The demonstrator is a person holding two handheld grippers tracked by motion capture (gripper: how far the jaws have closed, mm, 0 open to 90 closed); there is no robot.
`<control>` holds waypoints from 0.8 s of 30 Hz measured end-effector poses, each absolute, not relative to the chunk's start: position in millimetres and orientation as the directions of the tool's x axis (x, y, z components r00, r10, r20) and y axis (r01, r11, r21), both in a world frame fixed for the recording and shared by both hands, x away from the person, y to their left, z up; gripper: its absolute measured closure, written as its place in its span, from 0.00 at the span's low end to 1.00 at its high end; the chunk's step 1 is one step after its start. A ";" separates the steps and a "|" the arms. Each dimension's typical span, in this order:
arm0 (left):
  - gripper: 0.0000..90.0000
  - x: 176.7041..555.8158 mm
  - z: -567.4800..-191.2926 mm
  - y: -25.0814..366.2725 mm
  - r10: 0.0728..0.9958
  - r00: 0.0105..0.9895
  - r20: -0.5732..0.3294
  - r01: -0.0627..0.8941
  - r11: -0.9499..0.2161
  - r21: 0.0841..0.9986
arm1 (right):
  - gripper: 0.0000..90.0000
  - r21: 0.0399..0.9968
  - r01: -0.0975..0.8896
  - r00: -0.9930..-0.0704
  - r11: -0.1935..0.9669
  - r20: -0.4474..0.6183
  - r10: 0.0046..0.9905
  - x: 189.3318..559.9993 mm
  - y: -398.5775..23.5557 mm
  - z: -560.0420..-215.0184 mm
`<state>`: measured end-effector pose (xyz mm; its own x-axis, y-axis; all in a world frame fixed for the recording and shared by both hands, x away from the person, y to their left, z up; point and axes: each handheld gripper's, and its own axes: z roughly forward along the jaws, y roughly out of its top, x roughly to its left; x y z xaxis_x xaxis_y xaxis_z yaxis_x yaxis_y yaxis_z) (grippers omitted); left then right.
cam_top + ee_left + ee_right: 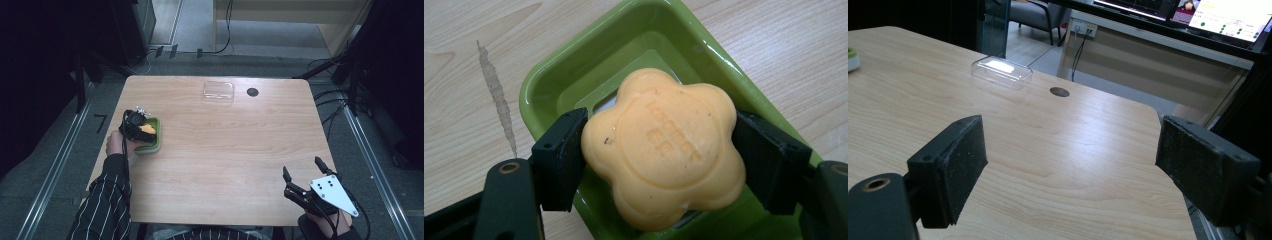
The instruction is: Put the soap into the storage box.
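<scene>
Over the green dish, left gripper clamps soap.

A dark sleeve with thin white stripes covers the left forearm. Both grippers are black; the right gripper carries a grey three-cornered plate with dark dots.

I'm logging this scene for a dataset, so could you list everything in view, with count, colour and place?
Soap: one, orange, flower-shaped, clamped between the left gripper's jaws over the dish.
Soap dish: one, green, left side of the table.
Clear lid: one, transparent, far middle of the table.
Cable hole: one, dark, just right of the clear lid.
Table: one, light wood.
Left gripper: one, black, at the soap dish.
Right gripper: one, black, jaws apart, near right corner.
Sleeve: one, striped, near left.
</scene>
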<state>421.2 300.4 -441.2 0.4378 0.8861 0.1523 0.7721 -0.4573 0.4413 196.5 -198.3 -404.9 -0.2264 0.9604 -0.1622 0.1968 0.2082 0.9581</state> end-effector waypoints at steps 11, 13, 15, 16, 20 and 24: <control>0.15 418.0 -432.9 300.8 0.905 0.398 0.153 0.793 -0.423 0.438 | 0.15 0.958 0.197 -0.226 0.207 -0.161 0.961 196.7 -198.4 -404.9; 0.13 416.5 -431.2 301.0 0.906 0.398 0.146 0.802 -0.420 0.425 | 0.15 0.958 0.197 -0.227 0.209 -0.163 0.960 196.6 -198.2 -404.8; 0.12 415.1 -429.7 301.2 0.909 0.393 0.142 0.811 -0.415 0.412 | 0.15 0.958 0.197 -0.227 0.208 -0.162 0.960 196.6 -198.2 -404.8; 0.11 414.2 -429.1 301.1 0.911 0.389 0.138 0.815 -0.410 0.410 | 0.15 0.958 0.197 -0.226 0.208 -0.162 0.961 196.5 -198.3 -404.8; 0.04 409.9 -424.9 299.2 0.909 0.390 0.147 0.828 -0.417 0.375 | 0.15 0.958 0.196 -0.227 0.208 -0.162 0.960 196.5 -198.3 -404.8; 0.01 404.2 -421.6 295.7 0.903 0.401 0.152 0.839 -0.429 0.335 | 0.15 0.959 0.195 -0.226 0.207 -0.162 0.961 196.4 -198.4 -404.7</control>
